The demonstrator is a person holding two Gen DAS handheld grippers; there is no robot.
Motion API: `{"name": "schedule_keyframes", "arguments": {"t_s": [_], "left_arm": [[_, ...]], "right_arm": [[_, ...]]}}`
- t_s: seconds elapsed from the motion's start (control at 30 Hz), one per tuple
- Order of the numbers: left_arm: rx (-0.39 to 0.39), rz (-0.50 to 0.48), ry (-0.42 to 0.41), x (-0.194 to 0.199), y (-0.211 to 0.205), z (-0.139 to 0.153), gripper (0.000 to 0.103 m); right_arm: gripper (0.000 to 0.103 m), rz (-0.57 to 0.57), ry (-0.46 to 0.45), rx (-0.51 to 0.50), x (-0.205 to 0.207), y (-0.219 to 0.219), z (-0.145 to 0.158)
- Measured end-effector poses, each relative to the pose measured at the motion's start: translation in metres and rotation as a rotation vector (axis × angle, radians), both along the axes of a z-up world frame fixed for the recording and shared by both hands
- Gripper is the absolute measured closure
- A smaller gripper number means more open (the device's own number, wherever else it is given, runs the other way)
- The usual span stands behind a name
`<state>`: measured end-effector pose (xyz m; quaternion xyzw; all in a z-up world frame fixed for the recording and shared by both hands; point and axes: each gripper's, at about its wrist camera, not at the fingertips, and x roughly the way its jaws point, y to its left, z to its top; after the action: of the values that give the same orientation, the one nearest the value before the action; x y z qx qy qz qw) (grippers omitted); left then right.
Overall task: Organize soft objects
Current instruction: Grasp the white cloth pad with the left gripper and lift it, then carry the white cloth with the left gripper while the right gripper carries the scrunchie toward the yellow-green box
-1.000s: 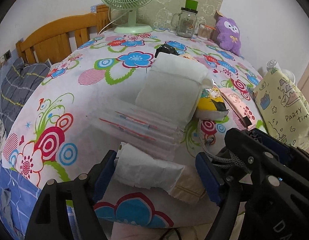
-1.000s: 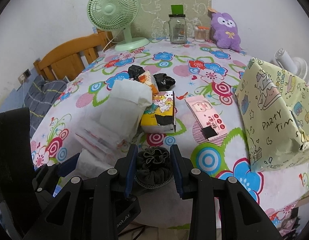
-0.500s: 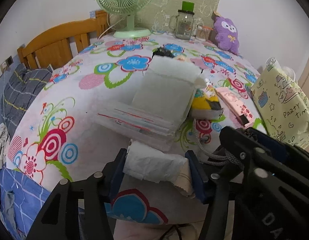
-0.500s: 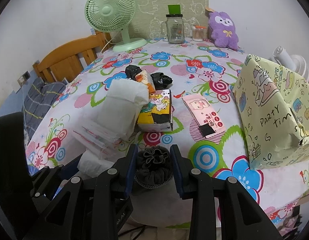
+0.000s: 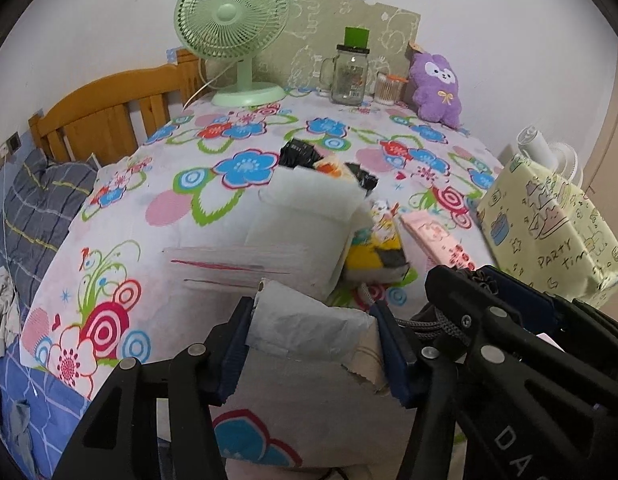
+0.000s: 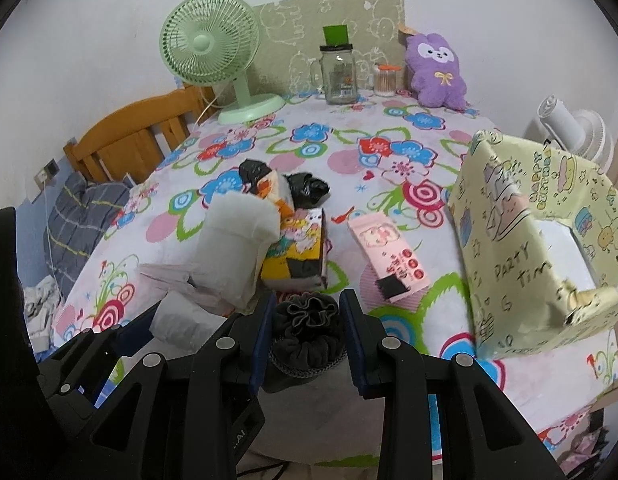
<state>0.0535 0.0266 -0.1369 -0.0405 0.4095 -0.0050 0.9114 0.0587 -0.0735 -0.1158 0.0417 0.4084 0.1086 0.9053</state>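
My left gripper (image 5: 315,344) is shut on a white soft tissue pack (image 5: 305,324) and holds it above the table's near edge. My right gripper (image 6: 307,334) is shut on a dark grey drawstring pouch (image 6: 307,330), just right of the left one. On the floral tablecloth (image 6: 349,152) lie a white padded pack (image 6: 233,252) on clear sleeves, a yellow cartoon tissue pack (image 6: 299,254), a pink packet (image 6: 389,264) and black crumpled bags (image 6: 305,188). A purple plush toy (image 6: 437,72) sits at the back.
A yellow "Party Time" gift box (image 6: 537,240) stands at the right. A green fan (image 6: 213,48), a glass jar (image 6: 339,74) and a cotton-swab pot (image 6: 387,80) stand at the back. A wooden chair (image 6: 129,136) is at the left.
The left gripper has closed on the white tissue pack and lifted it. The right gripper still holds the pouch and has risen slightly.
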Motion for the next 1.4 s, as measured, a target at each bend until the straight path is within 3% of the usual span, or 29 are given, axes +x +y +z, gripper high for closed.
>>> {"name": "schedule_keyframes", "arguments": {"t_s": [1.4], "left_arm": [[0.032, -0.123, -0.174, 0.037, -0.062, 0.09, 0.043]], "right_arm": [[0.067, -0.122, -0.178, 0.04, 0.021, -0.066, 0.09]]}}
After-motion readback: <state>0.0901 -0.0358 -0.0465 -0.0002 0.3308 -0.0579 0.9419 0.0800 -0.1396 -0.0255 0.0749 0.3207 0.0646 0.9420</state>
